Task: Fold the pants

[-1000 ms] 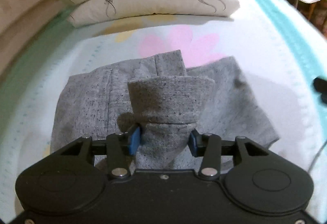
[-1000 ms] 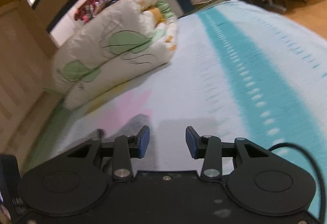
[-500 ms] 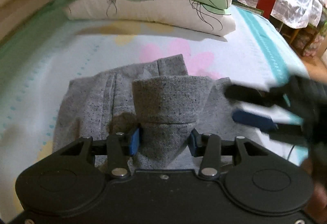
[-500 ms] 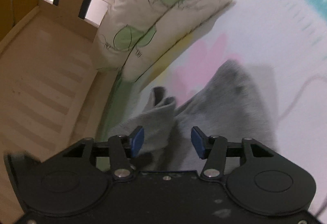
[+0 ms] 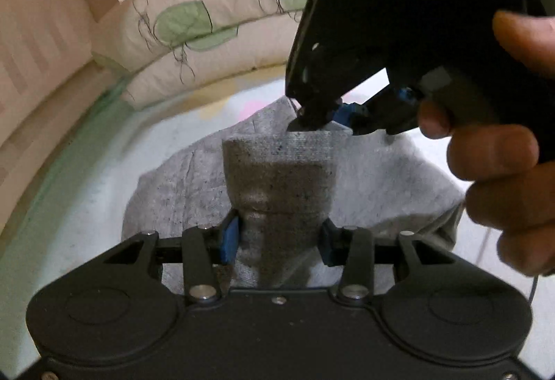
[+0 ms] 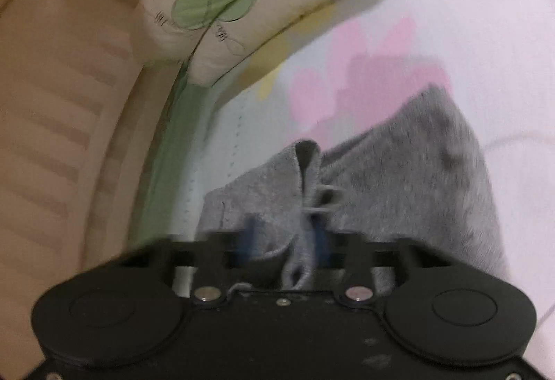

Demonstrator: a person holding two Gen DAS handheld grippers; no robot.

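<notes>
Leaf-print pillows [image 5: 215, 19] on floral bedsheet [image 6: 485, 33]

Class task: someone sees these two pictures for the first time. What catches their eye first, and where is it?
The grey pants lie bunched mid-bed, a folded band clamped in the left gripper. Above it the right gripper, in a hand, has just closed on the fabric. A leaf-print quilt lies behind.

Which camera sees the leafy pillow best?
The left wrist view: the pillow lies sharp behind the grey pants, its green leaves clear, though the right gripper hides one end. The right wrist view shows only a blurred corner of it.
</notes>
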